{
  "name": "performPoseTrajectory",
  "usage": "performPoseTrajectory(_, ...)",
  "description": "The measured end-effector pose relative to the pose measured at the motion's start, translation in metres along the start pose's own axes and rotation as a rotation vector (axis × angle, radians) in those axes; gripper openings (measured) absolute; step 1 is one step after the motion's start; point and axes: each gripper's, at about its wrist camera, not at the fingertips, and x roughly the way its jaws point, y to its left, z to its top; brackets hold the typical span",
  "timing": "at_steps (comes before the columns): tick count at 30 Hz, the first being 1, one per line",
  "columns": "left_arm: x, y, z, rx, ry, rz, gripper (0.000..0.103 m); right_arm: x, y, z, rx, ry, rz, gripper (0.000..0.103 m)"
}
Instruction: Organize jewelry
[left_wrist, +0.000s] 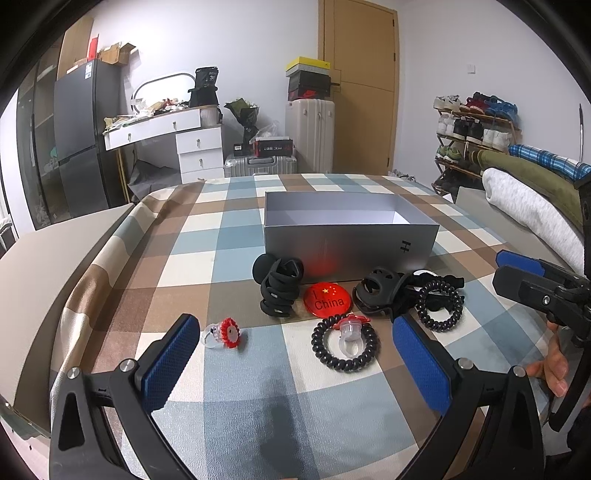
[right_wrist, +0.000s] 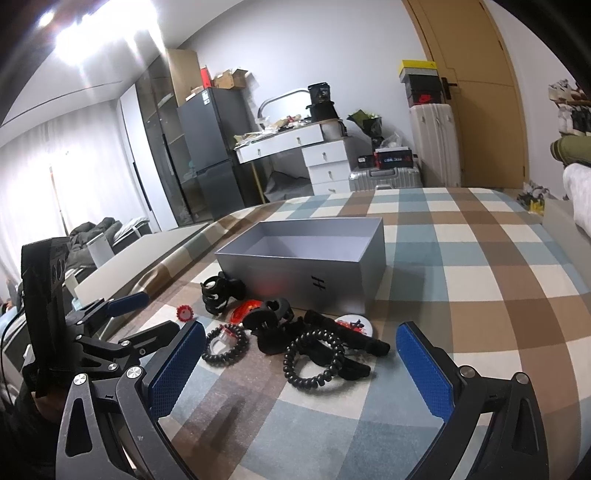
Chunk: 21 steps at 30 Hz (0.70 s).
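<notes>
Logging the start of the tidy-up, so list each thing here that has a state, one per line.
Grey cardboard box: lid off, nothing visible inside.
Left tool: open, holding nothing.
Right tool: open, holding nothing.
Black spiral hair tie: flat on the checked cloth, clear plastic ring within its loop.
Brown wooden door: closed.

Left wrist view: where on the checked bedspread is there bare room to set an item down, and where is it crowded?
Free: the bedspread between the open left gripper and the items; the stretch left of the grey box; and, in the right wrist view, right of the box. Crowded: the strip in front of the box, from the red ring to the coil hair ties.
</notes>
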Motion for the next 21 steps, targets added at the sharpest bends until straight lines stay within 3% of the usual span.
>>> performPoseTrajectory(14, 0.0, -0.002, 0.0, 0.01, 0.005, 0.015, 0.102, 0.003, -0.012, 0.002, 0.053, 0.024, 0.005, 0.103)
performPoseTrajectory(21, 0.002, -0.001, 0.001, 0.002, 0.012, 0.013, 0.102, 0.014, -0.008, 0.003, 0.021, 0.083, -0.047, 0.103)
